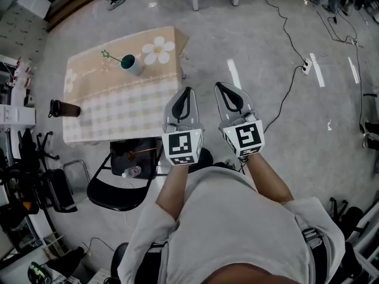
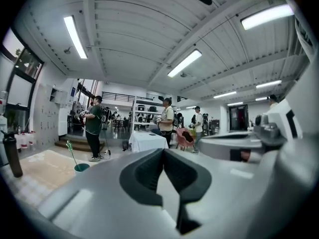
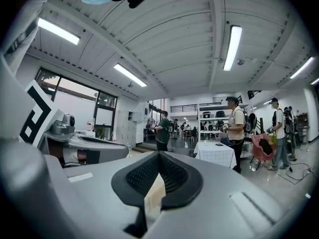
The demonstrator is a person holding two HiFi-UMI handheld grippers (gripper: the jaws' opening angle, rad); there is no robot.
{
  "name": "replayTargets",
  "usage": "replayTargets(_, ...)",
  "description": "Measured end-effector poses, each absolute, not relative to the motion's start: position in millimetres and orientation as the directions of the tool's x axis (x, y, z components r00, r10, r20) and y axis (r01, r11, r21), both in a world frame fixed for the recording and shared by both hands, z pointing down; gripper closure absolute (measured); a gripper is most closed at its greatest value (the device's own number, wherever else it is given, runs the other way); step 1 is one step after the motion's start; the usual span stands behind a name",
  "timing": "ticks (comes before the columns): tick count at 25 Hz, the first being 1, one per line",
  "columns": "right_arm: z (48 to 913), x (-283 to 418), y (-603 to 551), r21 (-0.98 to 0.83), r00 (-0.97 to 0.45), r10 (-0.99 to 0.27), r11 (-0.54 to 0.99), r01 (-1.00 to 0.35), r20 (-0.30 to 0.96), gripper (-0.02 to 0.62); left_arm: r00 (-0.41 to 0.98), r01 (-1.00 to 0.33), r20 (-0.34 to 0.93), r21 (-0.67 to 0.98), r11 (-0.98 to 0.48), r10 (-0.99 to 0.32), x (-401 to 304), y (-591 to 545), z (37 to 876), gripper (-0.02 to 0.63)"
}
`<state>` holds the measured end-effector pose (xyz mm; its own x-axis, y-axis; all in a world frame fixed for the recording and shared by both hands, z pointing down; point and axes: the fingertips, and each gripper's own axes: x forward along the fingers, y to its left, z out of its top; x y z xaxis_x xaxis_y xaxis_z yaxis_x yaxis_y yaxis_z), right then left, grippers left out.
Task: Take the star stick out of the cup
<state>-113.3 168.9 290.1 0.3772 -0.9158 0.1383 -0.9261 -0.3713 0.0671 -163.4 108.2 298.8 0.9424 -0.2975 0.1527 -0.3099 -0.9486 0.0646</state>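
I am holding my left gripper and right gripper off the near right corner of the worktop, fingers pressed together, pinching nothing. Nothing is done yet: the star stick is standing in the cup near the far edge. Of the gripper views, only the left is showing them.

The person wears a pale grey short-sleeved T-shirt. The left gripper and right gripper have light grey tapering shells with black textured inner lining. Each carries a white marker cube printed with black squares.
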Motion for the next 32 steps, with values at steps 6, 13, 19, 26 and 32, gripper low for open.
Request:
replayTargets(6,298.6,-105.9,91.1,0.069,0.305,-0.939,-0.298,-0.952,0.160,0.595,0.933,-0.344,0.145,0.090,-0.935,-0.329,-159.8,40.6,304.9,0.604)
replayTargets(13,294.6,-100.0,49.5,0.074,0.191,-0.961,-0.180,-0.981,0.199,0.595,0.880,-0.466,0.172,0.123,-0.877,-0.443,-170.2,-2.6,302.0,0.604)
replayTargets(19,297.4,-90.8,16.3,0.069,0.029,-0.977,-0.014,-0.997,0.212,0.595,0.798,-0.596,0.197,0.116,-0.794,-0.570,-173.0,-24.4,306.3,0.604)
replayTargets(26,355.3,-6.6,44.1,0.032,-0.199,-0.954,0.211,-0.977,0.225,0.595,0.682,-0.723,0.239,0.077,-0.686,-0.692,-87.8,20.9,355.9,0.603)
replayTargets(32,376.8,-2.3,-19.8,-0.003,-0.383,-0.883,0.397,-0.918,0.272,0.595,0.561,-0.821,0.307,0.088,-0.564,-0.769,-85.9,-31.7,381.7,0.604)
